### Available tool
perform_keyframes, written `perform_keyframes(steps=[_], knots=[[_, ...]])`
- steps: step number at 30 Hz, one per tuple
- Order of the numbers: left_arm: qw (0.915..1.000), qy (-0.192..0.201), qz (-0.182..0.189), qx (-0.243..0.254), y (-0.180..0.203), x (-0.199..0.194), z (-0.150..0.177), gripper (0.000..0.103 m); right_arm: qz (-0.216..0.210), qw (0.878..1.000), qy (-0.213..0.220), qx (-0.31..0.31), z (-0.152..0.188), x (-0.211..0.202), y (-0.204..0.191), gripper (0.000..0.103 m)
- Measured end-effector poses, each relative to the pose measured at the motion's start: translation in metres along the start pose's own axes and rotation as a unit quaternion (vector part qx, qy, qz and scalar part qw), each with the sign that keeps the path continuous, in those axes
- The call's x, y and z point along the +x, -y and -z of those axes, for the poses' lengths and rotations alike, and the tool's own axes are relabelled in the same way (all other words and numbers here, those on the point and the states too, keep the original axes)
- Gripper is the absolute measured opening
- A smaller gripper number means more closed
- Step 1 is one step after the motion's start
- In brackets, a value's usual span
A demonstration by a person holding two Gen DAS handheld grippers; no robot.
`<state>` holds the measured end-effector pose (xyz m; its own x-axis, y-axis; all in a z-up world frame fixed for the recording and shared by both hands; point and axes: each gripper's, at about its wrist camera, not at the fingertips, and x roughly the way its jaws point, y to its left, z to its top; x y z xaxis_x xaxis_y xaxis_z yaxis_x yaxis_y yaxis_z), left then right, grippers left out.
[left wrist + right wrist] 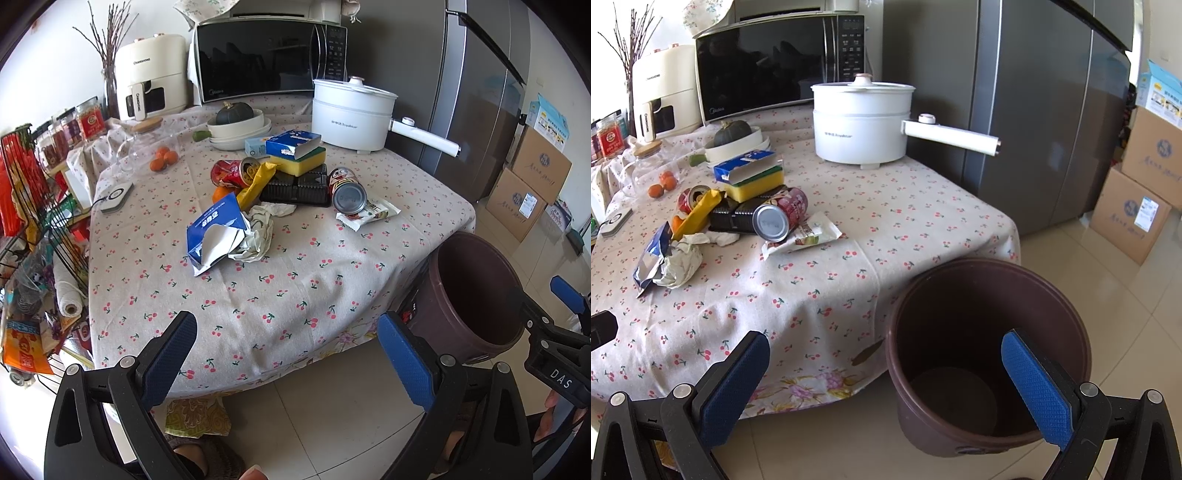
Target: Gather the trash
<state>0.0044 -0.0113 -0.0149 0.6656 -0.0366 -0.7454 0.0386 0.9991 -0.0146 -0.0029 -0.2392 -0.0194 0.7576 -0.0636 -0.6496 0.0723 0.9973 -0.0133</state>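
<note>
Trash lies mid-table on the cherry-print cloth (295,288): a blue tissue pack (216,232) against crumpled paper (258,232), a yellow wrapper (256,184), a red can (232,171), a black plastic tray (295,190), a second can (347,190) on its side and a snack wrapper (373,214). A brown bin (960,266) stands on the floor at the table's right corner, nothing showing inside. My left gripper (286,332) hovers open over the table's near edge. Just above the bin's near rim my right gripper (884,343) is open, holding nothing.
A sponge (299,160) under a blue box (293,142) sits on the tray. Behind are stacked bowls (240,129), a white electric pot (351,110), a microwave (266,59) and an air fryer (151,77). A wire rack (33,221) stands left; a fridge (1034,110) and cardboard boxes (1137,206) right.
</note>
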Motion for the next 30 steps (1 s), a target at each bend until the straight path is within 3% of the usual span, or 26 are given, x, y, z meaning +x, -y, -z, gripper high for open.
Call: perform_keyframes(steps=[19,30], knots=[[1.0,0.0,0.006,-0.003,-0.005,-0.003,0.001,0.1,-0.002,1.0,-0.002,0.02,-0.004,-0.001,0.006,0.103],[0.9999,-0.006,0.014,-0.007,-0.016,-0.004,-0.022,0.1,0.009,1.0,0.005,-0.019,-0.026,-0.01,-0.004,0.103]])
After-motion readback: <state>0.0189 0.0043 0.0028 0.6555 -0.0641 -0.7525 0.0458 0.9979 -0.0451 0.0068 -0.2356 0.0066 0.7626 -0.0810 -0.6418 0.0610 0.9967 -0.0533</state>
